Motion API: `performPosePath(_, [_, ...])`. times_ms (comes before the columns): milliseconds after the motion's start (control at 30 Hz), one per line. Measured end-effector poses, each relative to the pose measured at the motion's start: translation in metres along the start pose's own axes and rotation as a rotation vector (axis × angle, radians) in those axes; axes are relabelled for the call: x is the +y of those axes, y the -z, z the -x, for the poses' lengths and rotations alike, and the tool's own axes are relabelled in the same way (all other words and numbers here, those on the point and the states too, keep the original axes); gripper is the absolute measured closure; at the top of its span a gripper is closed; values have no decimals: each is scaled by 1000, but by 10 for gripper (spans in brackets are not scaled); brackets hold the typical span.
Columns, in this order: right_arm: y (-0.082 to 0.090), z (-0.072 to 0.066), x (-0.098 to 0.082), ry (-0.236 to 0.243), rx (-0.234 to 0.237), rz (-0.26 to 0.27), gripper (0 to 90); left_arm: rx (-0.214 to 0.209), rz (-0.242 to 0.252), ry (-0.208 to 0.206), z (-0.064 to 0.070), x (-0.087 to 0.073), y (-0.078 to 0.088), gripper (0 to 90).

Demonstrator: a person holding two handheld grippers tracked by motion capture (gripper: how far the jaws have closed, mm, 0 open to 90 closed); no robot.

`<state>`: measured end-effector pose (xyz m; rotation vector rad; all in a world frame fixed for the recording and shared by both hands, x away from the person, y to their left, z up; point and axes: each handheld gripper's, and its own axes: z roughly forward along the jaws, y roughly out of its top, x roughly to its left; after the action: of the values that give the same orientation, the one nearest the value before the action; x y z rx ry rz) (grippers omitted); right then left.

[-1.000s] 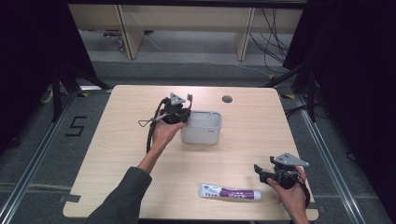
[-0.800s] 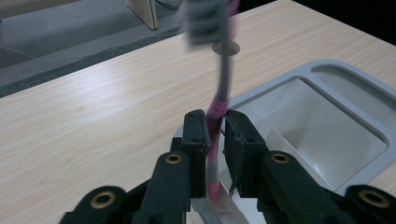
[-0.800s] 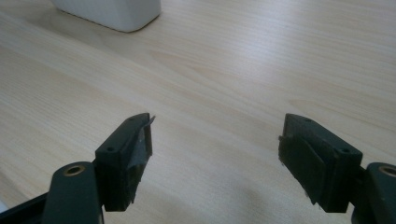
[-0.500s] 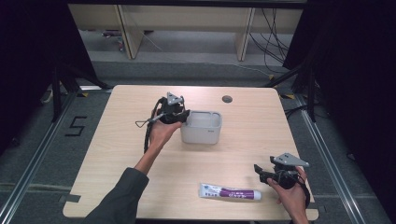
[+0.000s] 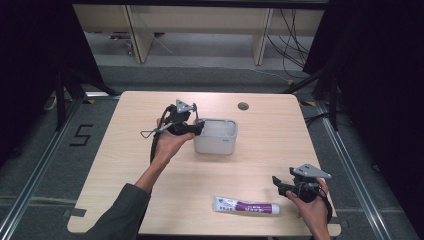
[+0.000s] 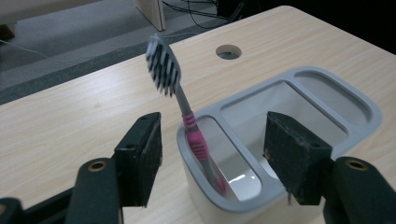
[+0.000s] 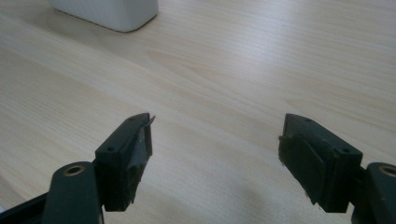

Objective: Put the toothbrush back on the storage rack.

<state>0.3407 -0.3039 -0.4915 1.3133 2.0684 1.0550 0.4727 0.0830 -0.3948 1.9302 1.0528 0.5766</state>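
Toothbrush (image 6: 189, 122): stood in the narrow end compartment of the holder, bristle head up, long axis leaning toward 11 o'clock in the left gripper view.
Holder (image 6: 327, 100): white, three compartments, mid-table; other two compartments bare.
Left gripper (image 6: 212, 158): released, jaws just opened wide, pads clear of the pink handle standing between them.
Right gripper (image 7: 215, 154): spread wide, gripping nothing, low over bare table (image 7: 261, 60) at 4 o'clock from the holder.
Toothpaste tube (image 5: 246, 205): flat, at 9 o'clock just beside the right gripper.
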Motion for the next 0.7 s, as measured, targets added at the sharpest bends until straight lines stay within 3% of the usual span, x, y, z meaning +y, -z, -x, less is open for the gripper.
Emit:
performPosePath(33, [0,0,0,-4,2,-2,263,-6,-6,-9,-1,0,4,352])
performPosePath(67, [0,1,0,21,-7,3,263,-10,-4,-7,-1,-1,6,349])
performPosePath(200, [0,1,0,23,-6,4,264,-31,27,17,1,-4,13,341])
performPosePath(367, [0,0,0,7,-1,-2,264,-48,34,19,2,-11,22,328])
performPosePath(500, [0,1,0,23,-6,4,264,-65,36,11,2,-18,28,308])
performPosePath(700, [0,1,0,19,-2,2,263,-92,42,49,3,-27,37,236])
